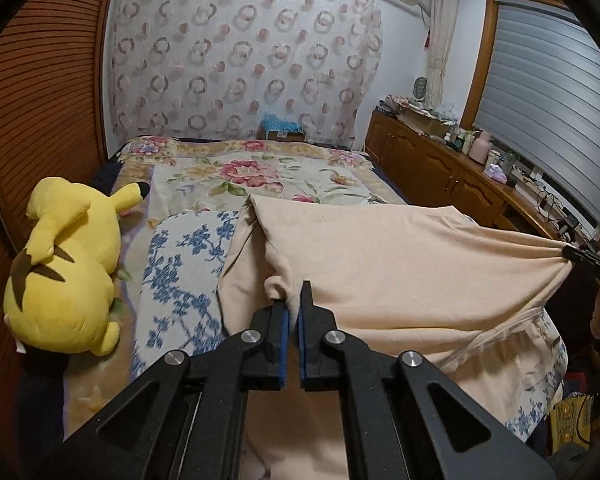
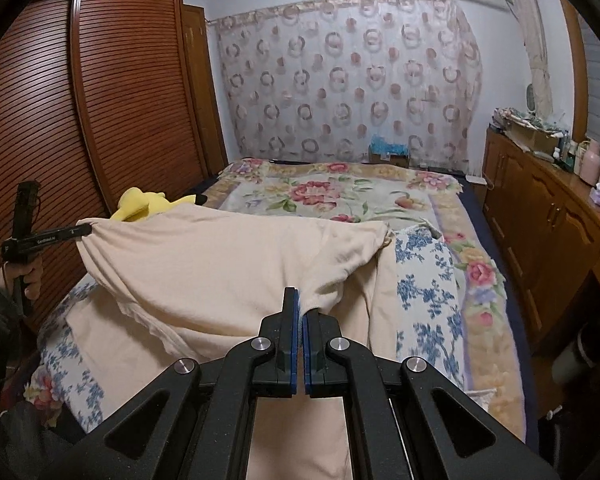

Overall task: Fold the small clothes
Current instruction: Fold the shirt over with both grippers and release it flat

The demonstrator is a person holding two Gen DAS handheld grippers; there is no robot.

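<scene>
Left gripper: clamped on garment edge.
Right gripper: clamped on opposite edge.
Peach garment: soft, light, sagging; best held at corners.

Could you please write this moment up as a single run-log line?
left gripper: shut on cream garment | right gripper: shut on cream garment | garment: lifted, stretched between both above bed | fold: not yet done

One peach garment, two grippers, one yellow plush far left, one blue-print cloth.
</scene>
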